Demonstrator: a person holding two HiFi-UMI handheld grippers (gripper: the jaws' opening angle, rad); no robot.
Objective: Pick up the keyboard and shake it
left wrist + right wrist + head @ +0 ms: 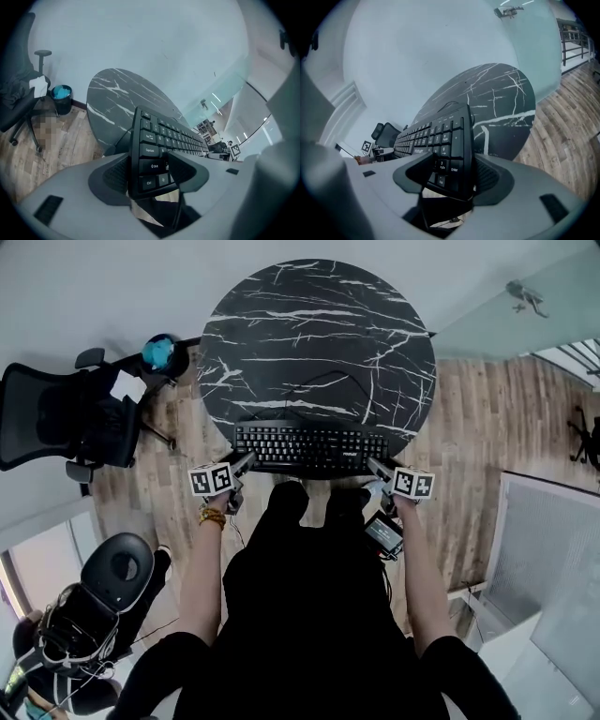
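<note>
Left gripper view: left tongs (151, 171) stand wide and are clamped on the keyboard (164, 140) at its Ctrl/Shift end. One pad sits on the key face, the other on the underside. The keyboard's end is set deep between the jaws, and nothing else is in there.

Right gripper view: right tongs (454, 174) stand just as wide and are gripping the number-pad end. One pad lies over the keys beside Enter, the other against the underside of the case.

Head view: the keyboard lies crosswise at 6 o'clock on the round black surface (319, 334), which has white marble veining. Its near long edge is out past the rim, toward the person's knees. The left tongs hold the 9 o'clock end and the right tongs the 3 o'clock end.

- Both tongs point forward and slant down, angled in toward the keyboard, marker cubes facing up.
- The forearms run close to parallel, with the elbows bent and kept beside the body.
- The left hand (217, 502) has a gold bracelet at the wrist.
- The thin cable (323, 381) curls over the surface toward 12 o'clock.
- I cannot tell whether the keyboard is clear of the top.
- A black office chair (66, 413) stands at 9 o'clock on the wood floor, well apart.
</note>
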